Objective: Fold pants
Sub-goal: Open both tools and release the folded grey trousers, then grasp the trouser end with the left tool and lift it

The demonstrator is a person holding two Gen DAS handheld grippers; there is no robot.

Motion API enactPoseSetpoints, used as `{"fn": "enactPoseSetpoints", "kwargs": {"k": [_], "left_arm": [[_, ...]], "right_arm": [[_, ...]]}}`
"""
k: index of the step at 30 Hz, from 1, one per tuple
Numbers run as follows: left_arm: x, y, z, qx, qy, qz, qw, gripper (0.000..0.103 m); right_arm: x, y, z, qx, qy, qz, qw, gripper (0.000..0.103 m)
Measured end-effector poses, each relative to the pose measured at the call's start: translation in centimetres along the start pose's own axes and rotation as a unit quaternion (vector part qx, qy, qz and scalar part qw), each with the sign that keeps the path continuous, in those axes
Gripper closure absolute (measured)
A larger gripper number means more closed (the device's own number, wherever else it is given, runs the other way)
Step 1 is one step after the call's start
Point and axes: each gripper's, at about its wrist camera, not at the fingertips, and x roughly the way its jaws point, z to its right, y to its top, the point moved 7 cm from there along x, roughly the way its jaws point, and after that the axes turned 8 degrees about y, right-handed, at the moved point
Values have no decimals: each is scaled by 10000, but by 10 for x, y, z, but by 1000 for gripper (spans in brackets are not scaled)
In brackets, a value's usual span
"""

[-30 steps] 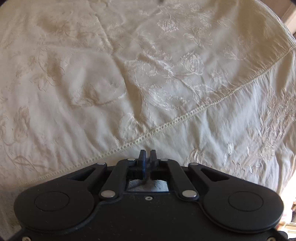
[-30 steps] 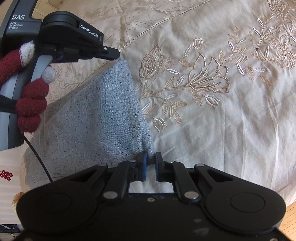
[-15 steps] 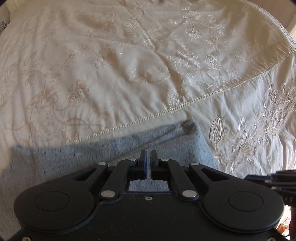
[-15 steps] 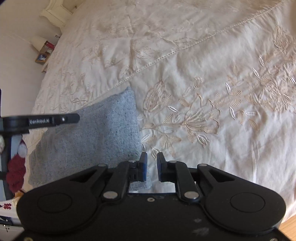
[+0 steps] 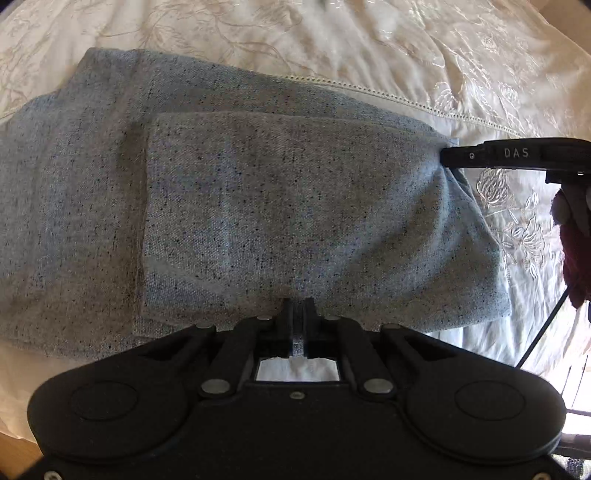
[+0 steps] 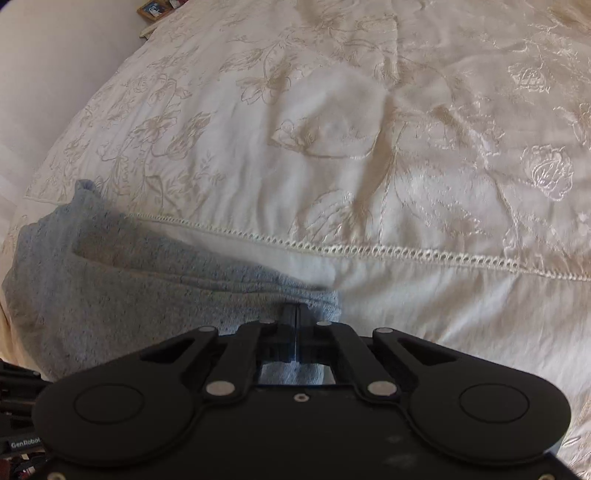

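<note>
The grey-blue speckled pants (image 5: 280,206) lie folded on the cream embroidered bedspread (image 5: 461,74), with one layer doubled over another. My left gripper (image 5: 297,314) is shut on the near edge of the pants. My right gripper (image 6: 296,314) is shut on the pants' far right corner (image 6: 321,299); it also shows in the left wrist view (image 5: 448,157), reaching in from the right. The rest of the pants (image 6: 110,288) spreads to the left in the right wrist view.
The bedspread (image 6: 369,147) has a lace seam (image 6: 369,251) and a raised wrinkle (image 6: 332,122). A pale wall and a small framed object (image 6: 153,7) are at the far left. A red-gloved hand (image 5: 576,251) holds the right gripper.
Both grippers have swung over with the pants, laying the held layer flat over the rest on the bed. The right gripper's jaws have closed from a small gap to fully shut.
</note>
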Motion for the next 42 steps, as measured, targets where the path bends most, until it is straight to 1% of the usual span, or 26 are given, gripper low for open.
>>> {"fn": "enactPoseSetpoints", "kwargs": {"k": [1,2,3,5,7,10,12,13,16,17,20,22,24,26,28,31,33,36,39,42], "left_arm": [[-2,0,-2,-48,3,6,10000,94],[-5,1,-2,-58,-2,34,10000,94],[-8,1,-3,-31,5,81,10000,94],[-16,3,-6,69,163,268,9995,92],[-18,5,-11,57,272,372,9989,92],[-12,1,-22,-165,165,231,9995,92],[-8,-3,-28,-283,93,176,9994,92],[-7,-6,-32,-333,53,164,9993,92],[-11,-12,-40,-445,-44,194,9988,92],[-13,-14,-43,-456,-66,210,9987,92],[-22,-24,-52,-442,-141,251,9986,92],[-25,-30,-56,-434,-227,242,9985,91],[-25,-39,-65,-427,-341,156,9984,91],[-23,-47,-77,-342,-205,90,9992,90],[-26,-55,-93,-245,-98,138,9996,90],[-33,-67,-128,-324,-162,217,9991,90],[-37,-73,-155,-436,-191,273,9985,90],[-51,-75,-199,-615,-59,469,9970,90],[-60,-79,-245,-905,14,605,9941,90],[-68,-75,-281,-1208,61,693,9902,90]], "right_arm": [[-2,3,2,26,-89,65,9999,103],[-7,6,3,122,-157,174,9997,98],[-12,9,5,246,-138,274,9992,94],[-21,5,2,361,27,357,9987,93],[-31,-8,-7,325,182,318,9988,92],[-41,-51,-18,214,241,5,9995,91],[-45,-83,-19,188,144,-171,9996,91],[-48,-96,-18,197,65,-192,9996,91],[-56,-119,-16,326,-99,-288,9990,91],[-62,-125,-15,417,-136,-246,9987,91],[-75,-127,-19,434,-268,-64,9987,91],[-87,-123,-27,340,-330,150,9988,91],[-88,-110,-37,212,-366,358,9985,91],[-89,-97,-55,128,-359,528,9979,90],[-88,-85,-75,106,-255,644,9975,90],[-79,-77,-110,116,-60,662,9977,90],[-66,-79,-137,103,9,570,9983,89],[-43,-78,-180,124,112,426,9989,89],[-20,-75,-217,94,86,351,9993,89],[4,-75,-236,322,-73,272,9991,89]]}}
